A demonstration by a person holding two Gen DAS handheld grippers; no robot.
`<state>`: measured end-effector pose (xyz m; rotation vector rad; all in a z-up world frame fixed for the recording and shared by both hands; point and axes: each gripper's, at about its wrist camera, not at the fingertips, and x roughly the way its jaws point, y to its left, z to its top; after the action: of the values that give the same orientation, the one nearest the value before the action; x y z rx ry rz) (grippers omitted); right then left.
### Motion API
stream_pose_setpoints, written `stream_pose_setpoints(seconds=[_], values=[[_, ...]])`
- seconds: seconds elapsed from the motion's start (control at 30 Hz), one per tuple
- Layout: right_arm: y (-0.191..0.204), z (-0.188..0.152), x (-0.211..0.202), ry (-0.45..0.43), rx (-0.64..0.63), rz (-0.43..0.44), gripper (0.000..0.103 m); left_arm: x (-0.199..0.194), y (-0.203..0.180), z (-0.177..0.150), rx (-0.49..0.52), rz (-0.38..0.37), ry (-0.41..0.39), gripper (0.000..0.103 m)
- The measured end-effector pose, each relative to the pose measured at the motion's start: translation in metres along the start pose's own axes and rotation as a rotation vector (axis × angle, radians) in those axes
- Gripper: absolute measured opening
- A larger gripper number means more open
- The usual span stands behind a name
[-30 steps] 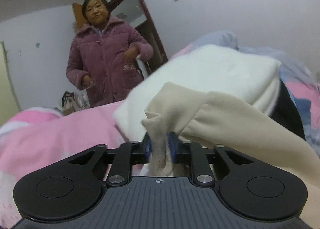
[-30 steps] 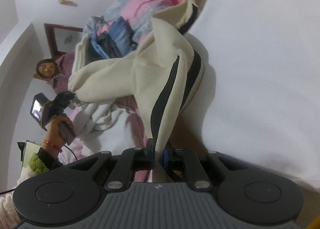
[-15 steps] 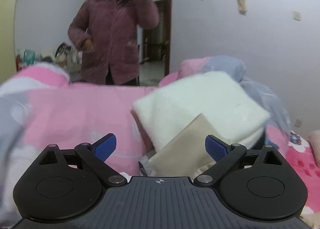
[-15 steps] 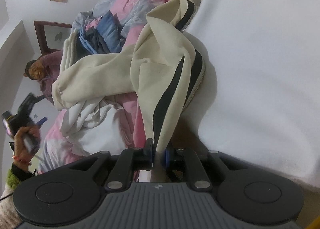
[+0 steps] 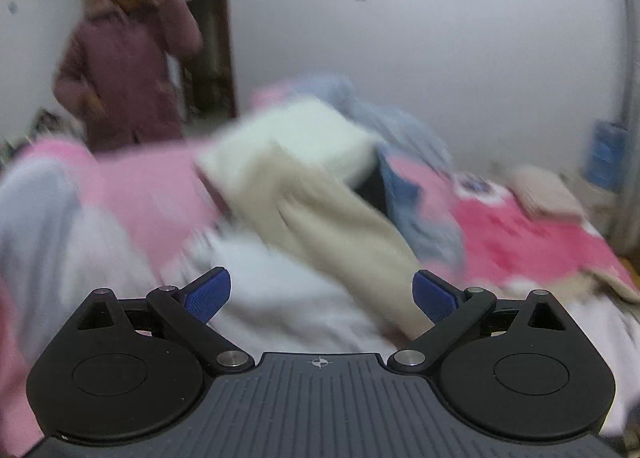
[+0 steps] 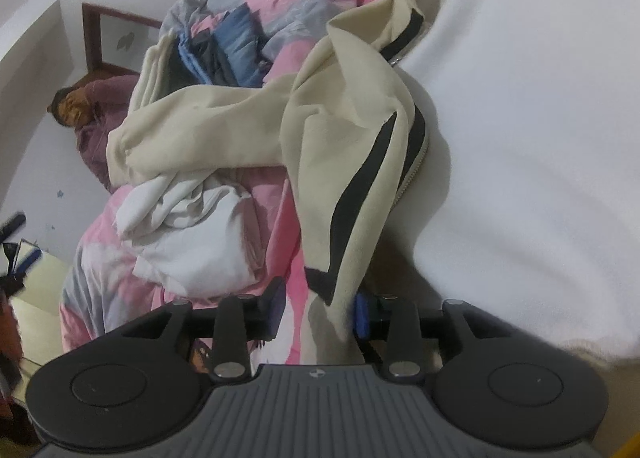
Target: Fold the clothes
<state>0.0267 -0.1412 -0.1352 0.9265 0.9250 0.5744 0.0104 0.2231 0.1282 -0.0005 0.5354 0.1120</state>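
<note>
Left wrist: claw [image 5: 322, 296] now spread, cream jacket [image 5: 320, 202] released

Cream jacket [image 6: 340, 130] w/ black stripes, pink bedding [image 5: 520, 234].

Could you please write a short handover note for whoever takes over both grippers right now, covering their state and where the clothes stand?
Left gripper: jaws wide open, nothing between them, above the bed.
Right gripper: jaws opening; the striped edge of the cream jacket hangs between them, pads no longer pressing on it.
Things: the jacket lies crumpled across the pink quilt, one sleeve stretched out, beside a large white garment. A rumpled white cloth lies below the sleeve.
Done: no finished fold is visible on the jacket.
Left: regrip it, spread it flat, fold it.
</note>
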Motion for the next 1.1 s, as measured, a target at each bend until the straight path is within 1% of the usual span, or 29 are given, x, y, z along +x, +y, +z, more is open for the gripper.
stream_pose_setpoints(seconds=[0.03,0.07,0.2,0.23,0.27,0.33,0.4,0.47,0.57,0.63,0.7,0.77,0.8,0.93,0.97,1.03,1.07,1.1], values=[[0.001,-0.001,-0.002,0.000,-0.006,0.001,0.038,0.000,-0.004,-0.017,-0.011,-0.026,0.024,0.099],[0.003,-0.001,-0.003,0.001,-0.011,0.002,0.038,0.006,-0.010,-0.036,-0.032,-0.062,0.064,0.099],[0.004,-0.002,-0.009,-0.016,-0.021,-0.023,0.038,0.043,-0.034,-0.104,-0.138,-0.199,0.202,0.098],[0.003,-0.001,-0.012,-0.030,-0.021,-0.034,0.038,0.052,-0.044,-0.119,-0.151,-0.220,0.227,0.098],[0.003,0.000,-0.015,-0.044,-0.021,-0.046,0.038,0.063,-0.052,-0.132,-0.152,-0.239,0.234,0.098],[0.001,0.005,-0.026,-0.083,-0.014,-0.068,0.038,0.083,-0.072,-0.154,-0.144,-0.238,0.239,0.097],[0.000,0.014,-0.038,-0.123,-0.007,-0.072,0.038,0.107,-0.089,-0.167,-0.141,-0.252,0.249,0.095],[-0.002,0.028,-0.050,-0.168,0.005,-0.078,0.038,0.127,-0.103,-0.178,-0.137,-0.273,0.240,0.094],[-0.004,0.056,-0.061,-0.240,0.010,-0.084,0.039,0.154,-0.119,-0.185,-0.105,-0.293,0.218,0.094],[-0.004,0.086,-0.062,-0.266,-0.008,-0.138,0.041,0.174,-0.127,-0.190,-0.084,-0.298,0.220,0.094],[-0.003,0.115,-0.053,-0.269,-0.043,-0.181,0.044,0.184,-0.131,-0.195,-0.083,-0.312,0.238,0.094],[-0.003,0.143,-0.035,-0.261,-0.089,-0.238,0.048,0.194,-0.136,-0.200,-0.083,-0.322,0.255,0.094],[-0.004,0.157,-0.022,-0.249,-0.114,-0.272,0.049,0.198,-0.138,-0.203,-0.084,-0.326,0.263,0.094],[-0.012,0.198,0.028,-0.205,-0.150,-0.325,0.049,0.209,-0.139,-0.213,-0.094,-0.325,0.284,0.095],[-0.015,0.205,0.040,-0.193,-0.155,-0.332,0.048,0.211,-0.139,-0.214,-0.099,-0.325,0.284,0.095],[-0.022,0.213,0.063,-0.174,-0.154,-0.386,0.048,0.214,-0.138,-0.215,-0.115,-0.326,0.275,0.095],[-0.025,0.213,0.069,-0.156,-0.155,-0.393,0.043,0.213,-0.138,-0.215,-0.121,-0.325,0.269,0.095],[-0.028,0.213,0.076,-0.138,-0.156,-0.400,0.028,0.212,-0.137,-0.214,-0.125,-0.325,0.263,0.095]])
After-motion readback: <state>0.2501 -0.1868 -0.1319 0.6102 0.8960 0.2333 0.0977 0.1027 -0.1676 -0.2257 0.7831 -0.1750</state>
